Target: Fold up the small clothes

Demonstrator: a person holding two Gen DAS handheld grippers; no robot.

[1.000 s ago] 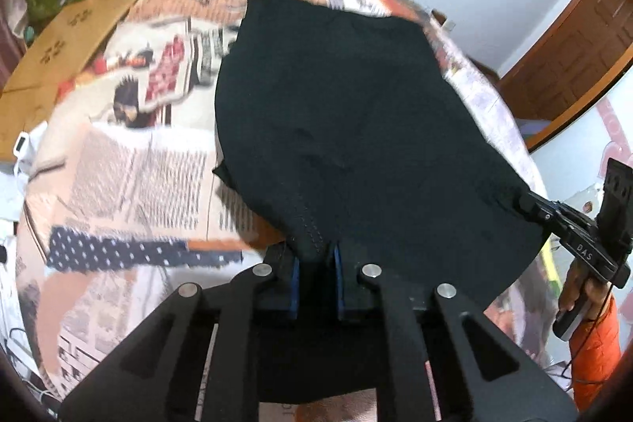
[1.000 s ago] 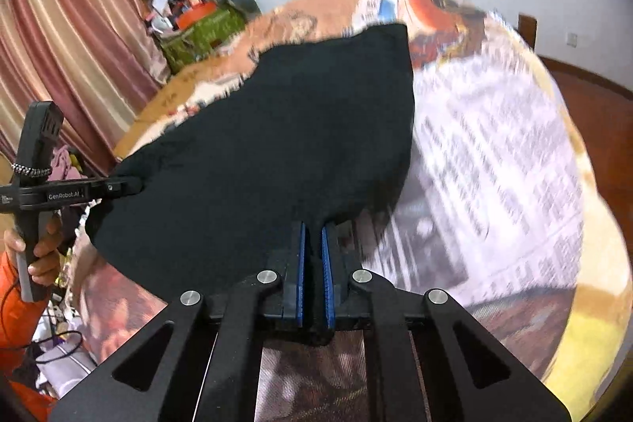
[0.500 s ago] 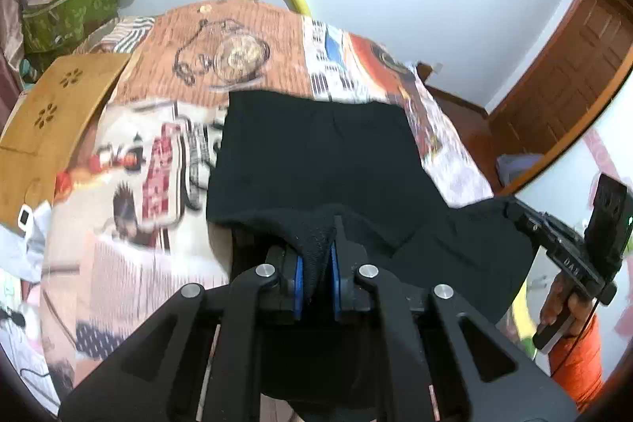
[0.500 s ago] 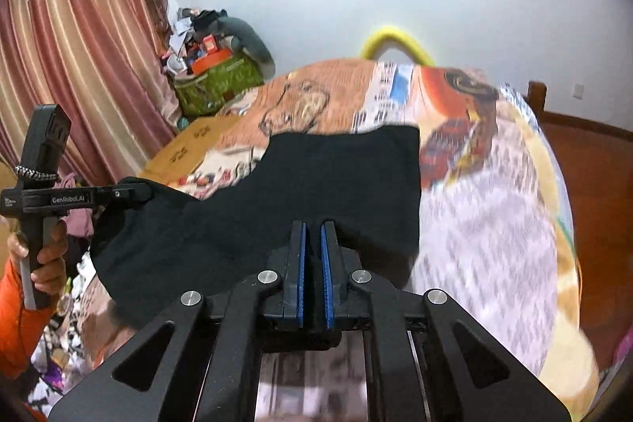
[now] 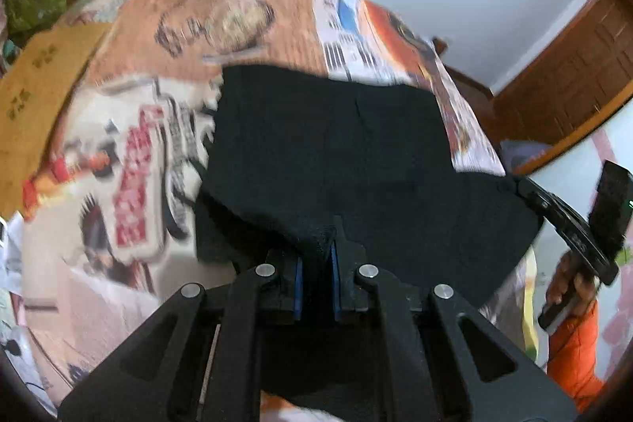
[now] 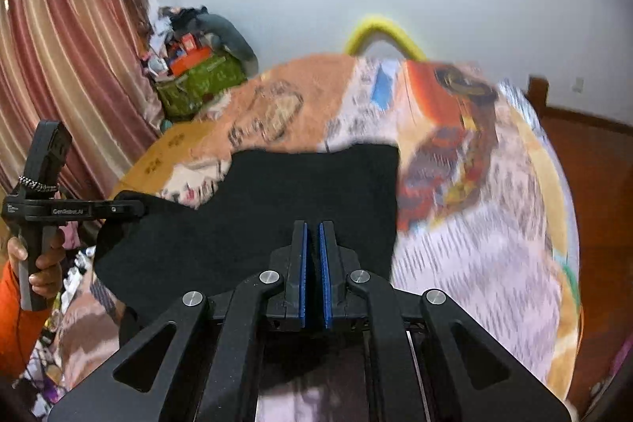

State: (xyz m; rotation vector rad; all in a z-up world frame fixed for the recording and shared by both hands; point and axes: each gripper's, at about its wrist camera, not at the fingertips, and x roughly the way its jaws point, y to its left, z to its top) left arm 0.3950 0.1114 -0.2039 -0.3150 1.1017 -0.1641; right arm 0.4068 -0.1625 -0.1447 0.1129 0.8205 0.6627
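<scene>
I have the black garment (image 5: 328, 153) pinched at its two near corners, and I judge this to be the first fold, the near hem being carried over toward the far edge. My left gripper (image 5: 316, 263) has its blue pads closed hard on a bunched ridge of the cloth, which rises out of the jaws toward 12 o'clock; in that same view my right gripper (image 5: 526, 192) sits at 3 o'clock, clamped on the other corner. From the right wrist, the right gripper (image 6: 312, 248) shows its pads nearly together with only a thin dark layer between them, so I take it as closed on the hem, and the left gripper (image 6: 130, 208) appears at 9 o'clock with the fabric's corner in its tips. The garment's far part lies flat on the patterned bedspread (image 5: 150, 153), while the near part hangs lifted between my two tools. Next, I think, both corners must travel together toward 12 o'clock, level with each other, and come down on the far edge before I release; an uneven carry could skew the fold.
</scene>
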